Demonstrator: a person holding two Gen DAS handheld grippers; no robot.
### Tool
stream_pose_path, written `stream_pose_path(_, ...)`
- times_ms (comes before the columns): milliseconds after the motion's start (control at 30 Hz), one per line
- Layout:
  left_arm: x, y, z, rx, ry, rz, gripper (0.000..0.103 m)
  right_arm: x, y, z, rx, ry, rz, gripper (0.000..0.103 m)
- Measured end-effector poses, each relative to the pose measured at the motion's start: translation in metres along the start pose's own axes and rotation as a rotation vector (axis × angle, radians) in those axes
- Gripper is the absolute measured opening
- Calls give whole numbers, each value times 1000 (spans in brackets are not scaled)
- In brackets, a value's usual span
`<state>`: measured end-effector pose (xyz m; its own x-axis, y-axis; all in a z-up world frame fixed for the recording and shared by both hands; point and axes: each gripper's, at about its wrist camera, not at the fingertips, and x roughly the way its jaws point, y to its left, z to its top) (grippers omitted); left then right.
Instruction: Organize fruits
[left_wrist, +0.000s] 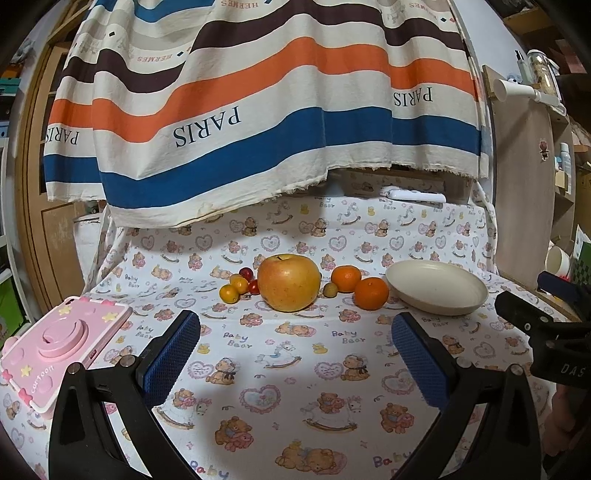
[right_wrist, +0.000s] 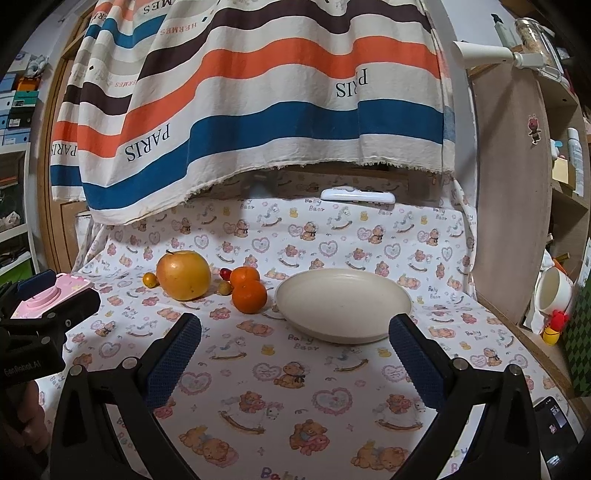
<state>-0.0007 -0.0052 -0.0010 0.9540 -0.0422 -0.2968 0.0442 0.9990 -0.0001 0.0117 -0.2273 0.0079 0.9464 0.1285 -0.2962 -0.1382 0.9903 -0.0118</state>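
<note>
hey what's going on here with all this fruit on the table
Nothing is being handled yet. The left gripper and right gripper both hover open and empty above the bear-print tablecloth. An apple, two oranges and several small fruits sit loose beside an empty beige plate, so the sorting has not begun.

The apple (left_wrist: 289, 282) looks smooth and glossy, the plate (right_wrist: 343, 304) matt and smooth; the bear-print tablecloth (left_wrist: 295, 369) is soft cloth; the gripper pads (left_wrist: 173, 354) are rough-textured.
</note>
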Motion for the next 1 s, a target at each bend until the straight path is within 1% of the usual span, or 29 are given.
stream_pose_path(567,-1,3,2,-5,2,-12,103,1,-1,1,2,6,-10,102)
stream_pose_path(1000,-2,2,0,-3,-2,-12,103,4,1,0,0,28,-5,102)
